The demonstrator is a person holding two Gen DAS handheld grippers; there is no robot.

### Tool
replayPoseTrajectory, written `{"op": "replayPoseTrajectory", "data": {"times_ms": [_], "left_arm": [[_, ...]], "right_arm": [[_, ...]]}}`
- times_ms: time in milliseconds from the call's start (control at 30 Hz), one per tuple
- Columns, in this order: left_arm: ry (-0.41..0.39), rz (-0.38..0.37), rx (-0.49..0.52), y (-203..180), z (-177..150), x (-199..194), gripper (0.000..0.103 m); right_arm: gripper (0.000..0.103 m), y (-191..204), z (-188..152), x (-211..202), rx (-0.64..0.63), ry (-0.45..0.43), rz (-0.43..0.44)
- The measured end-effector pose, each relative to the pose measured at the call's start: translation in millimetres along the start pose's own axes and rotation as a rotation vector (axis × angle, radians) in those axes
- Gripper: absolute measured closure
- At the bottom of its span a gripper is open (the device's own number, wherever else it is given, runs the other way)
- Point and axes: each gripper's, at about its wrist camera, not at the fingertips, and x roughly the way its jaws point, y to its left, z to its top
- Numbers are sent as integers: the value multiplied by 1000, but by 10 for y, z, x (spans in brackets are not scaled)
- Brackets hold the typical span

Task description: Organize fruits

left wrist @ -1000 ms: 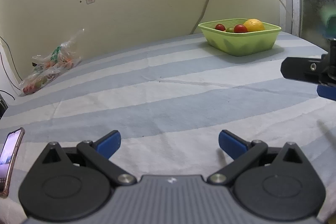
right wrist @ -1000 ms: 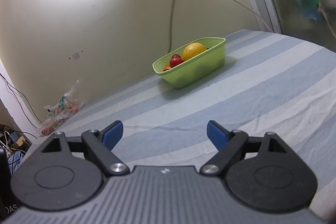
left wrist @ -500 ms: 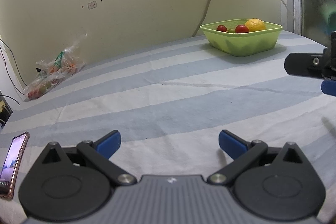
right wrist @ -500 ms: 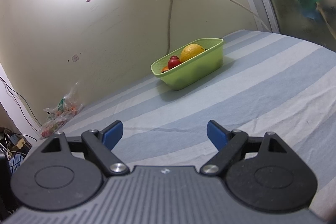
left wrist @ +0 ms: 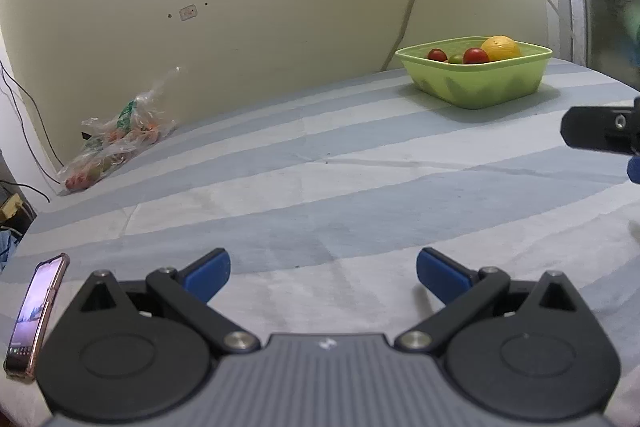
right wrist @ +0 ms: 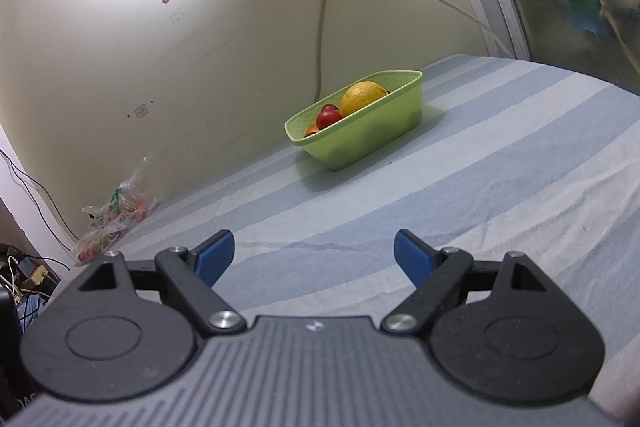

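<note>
A light green basket (left wrist: 476,87) stands at the far side of the striped cloth, near the wall; it also shows in the right wrist view (right wrist: 360,135). In it lie an orange (left wrist: 501,47) (right wrist: 362,95), red tomatoes (left wrist: 475,55) (right wrist: 328,117) and a small green fruit (left wrist: 455,59). My left gripper (left wrist: 323,273) is open and empty, low over the cloth and well short of the basket. My right gripper (right wrist: 314,255) is open and empty, also short of the basket; part of it shows at the right edge of the left wrist view (left wrist: 600,129).
A clear plastic bag of fruit (left wrist: 116,143) (right wrist: 114,217) lies by the wall at the far left. A phone (left wrist: 34,315) lies on the cloth at the near left. A cable (right wrist: 320,39) hangs down the wall behind the basket.
Both grippers have drifted slightly back and to the right. The basket looks a little farther off. Both stay open and empty.
</note>
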Motion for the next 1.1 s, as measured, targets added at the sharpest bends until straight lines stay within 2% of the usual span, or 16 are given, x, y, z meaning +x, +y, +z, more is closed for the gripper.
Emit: {"op": "replayPoseTrajectory", "data": {"times_ms": [1100], "left_arm": [[5,29,38,-49,-25,45,0]], "right_arm": [[14,-27,1,20,24,8,-10]]}}
